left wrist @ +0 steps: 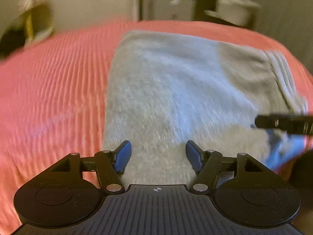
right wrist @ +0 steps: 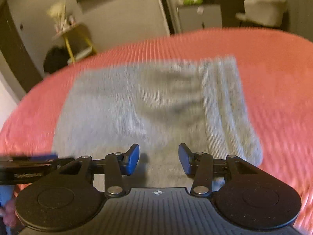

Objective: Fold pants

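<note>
A coral-pink ribbed bedspread (left wrist: pixel 49 90) fills most of both views, stretching from the near edge to the far side of the bed, where grey cupboards and a wall stand behind it. On this bedspread lie the grey pants (left wrist: pixel 166 90), folded into a compact, roughly rectangular bundle with its ribbed waistband (right wrist: pixel 225 98) along the right-hand side. The cloth lies flat on the bedspread; both views are blurred, so finer creases cannot be made out.

In the background, a small round side table with yellow legs (right wrist: pixel 78 41) stands at the left beyond the bed, and a pale upholstered chair (right wrist: pixel 264 9) sits at the far right beneath a grey shelf.

The left gripper (left wrist: pixel 158 154) hovers over the near edge of the folded pants, its blue-padded fingers (left wrist: pixel 122 156) spread well apart with only grey cloth showing between them; nothing is held. The right gripper (right wrist: pixel 158 158) is likewise over the near edge of the pants, its blue pads (right wrist: pixel 133 159) spread wide and holding nothing. The two tools sit near one another: a black finger of the right gripper enters the left wrist view from the right edge, and part of the left gripper shows at the left edge of the right wrist view.
</note>
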The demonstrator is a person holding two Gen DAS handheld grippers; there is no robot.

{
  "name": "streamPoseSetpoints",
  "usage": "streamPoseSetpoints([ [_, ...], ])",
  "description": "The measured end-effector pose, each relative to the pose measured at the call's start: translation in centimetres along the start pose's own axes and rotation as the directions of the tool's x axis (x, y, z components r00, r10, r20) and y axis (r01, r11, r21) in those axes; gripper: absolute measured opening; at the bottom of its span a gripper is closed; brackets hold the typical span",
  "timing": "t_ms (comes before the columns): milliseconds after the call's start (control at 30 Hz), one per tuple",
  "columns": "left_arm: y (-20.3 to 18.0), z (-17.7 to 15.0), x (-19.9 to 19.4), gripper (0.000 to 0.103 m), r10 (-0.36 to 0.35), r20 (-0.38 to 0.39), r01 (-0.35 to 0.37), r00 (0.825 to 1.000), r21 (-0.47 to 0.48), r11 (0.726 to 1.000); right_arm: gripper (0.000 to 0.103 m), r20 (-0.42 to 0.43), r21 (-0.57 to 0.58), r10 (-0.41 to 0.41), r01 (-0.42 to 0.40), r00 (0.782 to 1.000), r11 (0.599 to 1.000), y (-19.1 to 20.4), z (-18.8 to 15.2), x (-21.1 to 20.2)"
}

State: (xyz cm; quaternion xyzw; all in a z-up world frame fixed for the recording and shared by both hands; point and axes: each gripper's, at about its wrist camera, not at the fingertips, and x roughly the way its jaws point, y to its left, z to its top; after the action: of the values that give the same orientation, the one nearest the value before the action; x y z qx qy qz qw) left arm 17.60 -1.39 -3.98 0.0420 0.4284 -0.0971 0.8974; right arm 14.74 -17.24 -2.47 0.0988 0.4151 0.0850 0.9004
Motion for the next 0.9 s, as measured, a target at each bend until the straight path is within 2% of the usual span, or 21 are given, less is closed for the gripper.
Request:
streamPoseSetpoints([
  [33,0.1,-0.3,-0.3,0.070,-0.004,0.002,0.004,1.000,0.000,1.000,0.044,-0.015,0.016,0.025,-0.024,1.000,1.000,-0.1,-0.3,-0.3],
  [167,1.9,-0.7,-0.6,0.070,-0.065,-0.014,0.063,0.998,-0.108,0.992,0.043,-0.039,0.105,0.065,-0.061,0.997,0.993,-1.2,0.8,-0.8],
  [300,1.9,-0.8,-1.2,0.070,-0.077,-0.018,0.075,0.997,-0.111,0.991,0.043,-0.029,0.118,0.072,-0.068,0.997,0.991,-2.1,0.0,-1.3],
  [367,2.2,-0.9,-1.3,0.071,-0.083,-0.006,0.082,0.996,-0.120,0.989,0.043,-0.014,0.084,0.049,-0.048,0.999,0.995,-2.0,-0.3,-2.5],
  [467,2.6,-1.4,-1.3,0.075,-0.088,0.002,0.087,0.996,-0.150,0.985,0.049,0.046,0.008,-0.038,0.038,0.998,0.999,-0.8,0.7,-2.6],
  [500,2.7,-1.5,-1.2,0.075,-0.087,0.003,0.087,0.996,-0.156,0.984,0.051,0.070,-0.014,-0.062,0.063,0.996,0.998,-0.3,1.4,-2.4],
  [667,2.5,-2.0,-1.5,0.078,-0.070,0.015,0.072,0.997,-0.146,0.987,0.051,0.098,-0.132,-0.104,0.116,0.990,0.984,2.2,4.9,0.8],
  [767,2.6,-2.2,-1.5,0.079,-0.072,0.020,0.075,0.997,-0.145,0.987,0.051,0.098,-0.227,-0.153,0.171,0.983,0.959,3.3,6.3,3.7],
  [833,2.7,-2.3,-1.4,0.080,-0.075,0.022,0.078,0.997,-0.147,0.986,0.051,0.123,-0.336,-0.244,0.272,0.962,0.902,4.2,6.7,6.5],
  [900,2.7,-2.2,-1.3,0.081,-0.076,0.019,0.078,0.997,-0.152,0.985,0.052,0.165,-0.404,-0.282,0.326,0.945,0.855,4.4,6.9,8.7],
])
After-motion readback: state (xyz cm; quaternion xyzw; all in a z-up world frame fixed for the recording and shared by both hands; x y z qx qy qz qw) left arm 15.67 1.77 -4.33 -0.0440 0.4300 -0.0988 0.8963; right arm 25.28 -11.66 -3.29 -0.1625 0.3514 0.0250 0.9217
